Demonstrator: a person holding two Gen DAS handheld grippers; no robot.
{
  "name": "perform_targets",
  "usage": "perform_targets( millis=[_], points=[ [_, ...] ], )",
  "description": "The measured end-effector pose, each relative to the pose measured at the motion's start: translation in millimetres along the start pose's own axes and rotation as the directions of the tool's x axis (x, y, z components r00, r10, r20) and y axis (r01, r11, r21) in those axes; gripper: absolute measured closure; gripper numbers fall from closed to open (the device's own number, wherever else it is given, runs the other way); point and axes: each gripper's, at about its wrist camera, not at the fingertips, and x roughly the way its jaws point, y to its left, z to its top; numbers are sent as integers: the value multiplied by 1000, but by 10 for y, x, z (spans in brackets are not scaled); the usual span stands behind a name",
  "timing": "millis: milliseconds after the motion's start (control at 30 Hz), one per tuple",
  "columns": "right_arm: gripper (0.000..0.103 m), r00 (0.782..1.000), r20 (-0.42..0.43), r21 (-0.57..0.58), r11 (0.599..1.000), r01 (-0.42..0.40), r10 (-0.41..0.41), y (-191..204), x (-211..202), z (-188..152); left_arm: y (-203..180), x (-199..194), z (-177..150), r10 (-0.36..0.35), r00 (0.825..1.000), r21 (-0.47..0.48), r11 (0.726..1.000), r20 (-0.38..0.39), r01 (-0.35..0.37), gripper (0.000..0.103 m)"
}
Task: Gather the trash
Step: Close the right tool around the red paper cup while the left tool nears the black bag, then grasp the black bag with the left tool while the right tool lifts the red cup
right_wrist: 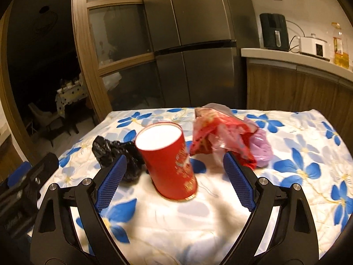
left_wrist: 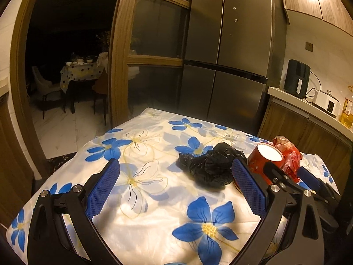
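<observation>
Trash sitting in a cluster on the desk, over a cloth printed with blue flowers: red cup tilting, white mouth up and leaning away from the cameras; black bag crumpled just left of the cup and touching it; red wrapper crumpled just right of the cup, with a purple bag against its right side. Right gripper hovering released, blue fingers spread wide on either side of the cup, not touching it. Left gripper also hovering released, fingers gaping over bare cloth, right finger just beside the black bag. Standing behind: fridge and a counter carrying appliances and an oil bottle.
</observation>
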Motion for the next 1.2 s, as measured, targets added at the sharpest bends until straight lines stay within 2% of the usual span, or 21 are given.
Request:
perform_targets(
  millis=[267,467,800,1200],
  points=[
    [21,999,-40,2,1000,-18,18,57,240,63,38,156,73,-28,999,-5,1000,-25,28,6],
    [44,997,-78,-4,1000,-29,29,69,324,43,17,295,82,-46,997,-2,999,-60,46,6],
    [46,998,-44,-44,998,-41,39,100,172,30,27,311,78,-47,997,2,999,-63,47,6],
    [46,997,63,-27,999,-46,47,-77,-463,90,-9,303,104,-67,996,2,998,-63,67,6]
  ],
)
